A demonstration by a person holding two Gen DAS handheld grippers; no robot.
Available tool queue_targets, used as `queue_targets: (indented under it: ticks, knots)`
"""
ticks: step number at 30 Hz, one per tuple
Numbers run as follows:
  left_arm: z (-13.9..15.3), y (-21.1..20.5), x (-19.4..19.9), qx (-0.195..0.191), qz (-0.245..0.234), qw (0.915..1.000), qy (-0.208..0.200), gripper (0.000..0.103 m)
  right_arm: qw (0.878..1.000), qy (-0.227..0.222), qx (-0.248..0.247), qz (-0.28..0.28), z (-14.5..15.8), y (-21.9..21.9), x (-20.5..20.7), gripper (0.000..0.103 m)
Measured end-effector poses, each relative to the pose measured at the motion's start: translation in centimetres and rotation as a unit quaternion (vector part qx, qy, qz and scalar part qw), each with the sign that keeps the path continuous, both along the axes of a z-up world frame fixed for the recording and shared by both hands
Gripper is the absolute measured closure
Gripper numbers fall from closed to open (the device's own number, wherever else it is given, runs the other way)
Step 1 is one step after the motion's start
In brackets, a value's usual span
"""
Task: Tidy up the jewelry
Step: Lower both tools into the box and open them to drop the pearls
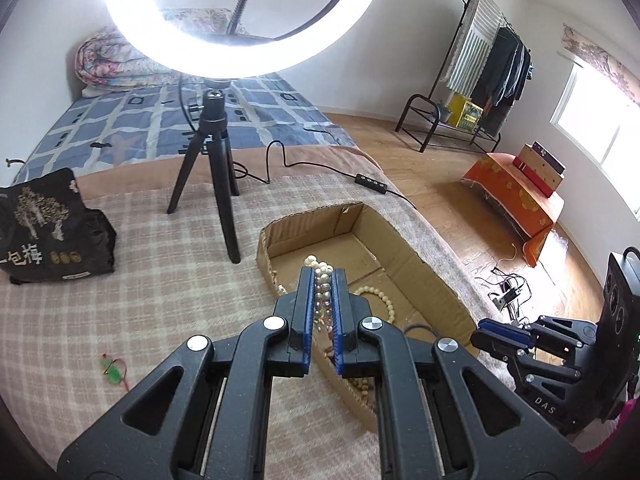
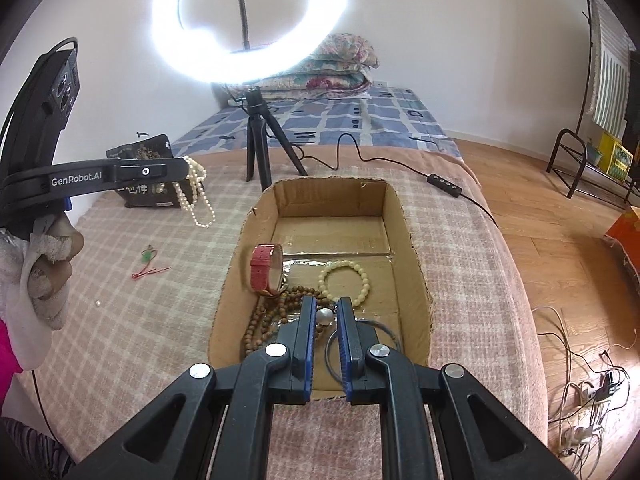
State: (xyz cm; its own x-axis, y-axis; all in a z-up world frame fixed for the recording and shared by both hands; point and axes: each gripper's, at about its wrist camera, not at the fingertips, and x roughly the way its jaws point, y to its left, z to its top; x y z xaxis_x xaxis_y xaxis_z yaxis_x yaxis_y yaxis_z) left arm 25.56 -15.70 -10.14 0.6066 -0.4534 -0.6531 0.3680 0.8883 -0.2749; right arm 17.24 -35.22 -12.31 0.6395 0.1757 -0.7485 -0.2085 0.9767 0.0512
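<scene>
Pearl necklace (image 1: 322, 280): white bead strand pinched between the blue pads of the left tongs (image 1: 323, 276); in the right wrist view the loops (image 2: 196, 196) hang free below the tong tips, above the checked blanket, left of the box.
Left tongs: pressed together on the pearl necklace; seen side-on in the right wrist view (image 2: 182, 168), held by a gloved hand (image 2: 44, 264).
Right tongs (image 2: 325, 312): closed to a narrow gap, with one pale round bead (image 2: 325, 316) showing between the pads; cannot tell if the pads pinch it or it lies below. Tips are over the near end of the box.
Cardboard box (image 2: 412, 248): open-topped, lying on the blanket; far half bare.
Box contents: red-strapped watch (image 2: 266, 268) on its edge at the left wall; cream bead bracelet (image 2: 346, 282) flat near the middle; brown wooden bead strand (image 2: 276, 312) heaped near the left corner; thin dark ring (image 2: 362, 344) under the right tongs.
Blanket (image 2: 160, 320): pink-and-cream check, covering the bed.
Loose item: small green charm on red cord (image 2: 147, 266), on the blanket, left of the box, well apart from it.
Black bag (image 1: 52, 228): printed, standing at the far left.
Ring light (image 2: 244, 20): lit, on a black tripod (image 2: 260, 140) just behind the box.
</scene>
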Motion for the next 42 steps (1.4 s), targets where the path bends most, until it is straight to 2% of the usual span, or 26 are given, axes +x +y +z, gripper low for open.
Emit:
queue_targets:
  ticks: [12,24,27,29,31,33,34,35,36,37,38,42]
  knots:
    - [-2.0,-2.7,3.2,0.012,-0.002,0.9999,0.009,0.097,1.000,0.014,-0.007,-0.008,-2.0,-0.4,2.7,0.094]
    - [-2.7,-4.4,3.7,0.039,-0.012,0.9992,-0.002,0.097,1.000,0.027,-0.005,-0.016,-3.4,-0.5,4.0,0.093]
    - [-2.7,-4.5,3.8,0.040,-0.011,0.9991,0.000,0.097,0.999,0.028,-0.004,-0.016,-3.5,-0.5,4.1,0.086]
    - [-2.8,-4.5,3.8,0.040,-0.011,0.9992,-0.001,0.097,0.999,0.027,-0.004,-0.018,-3.6,-0.4,4.2,0.084]
    - [-2.8,-4.6,3.8,0.041,-0.009,0.9991,-0.005,0.097,0.999,0.025,-0.005,-0.021,-3.5,-0.5,4.1,0.075]
    - [-2.7,-4.8,3.8,0.045,-0.010,0.9989,-0.006,0.097,0.999,0.023,-0.005,-0.023,-3.5,-0.4,4.1,0.073]
    - [-2.7,-4.9,3.7,0.047,-0.011,0.9988,-0.006,0.095,0.999,0.023,-0.007,-0.023,-3.5,-0.4,4.1,0.065]
    - [-2.7,-4.9,3.7,0.048,-0.013,0.9988,-0.005,0.081,0.999,0.023,-0.011,-0.024,-3.5,-0.3,4.0,0.060]
    - [-2.7,-5.0,3.8,0.048,-0.013,0.9987,-0.006,0.070,0.999,0.020,-0.014,-0.025,-3.5,-0.2,4.0,0.045]
    - [-2.6,-5.0,3.7,0.048,-0.011,0.9988,-0.008,0.051,0.999,0.015,-0.016,-0.026,-3.4,-0.2,3.9,0.035]
    - [-2.5,-4.9,3.5,0.045,-0.008,0.9988,-0.016,0.046,0.999,0.012,-0.017,-0.027,-3.3,-0.1,3.7,0.032]
    - [-2.2,-4.8,3.4,0.044,-0.004,0.9989,-0.018,0.046,0.999,0.006,-0.017,-0.032,-3.1,-0.1,3.5,0.016]
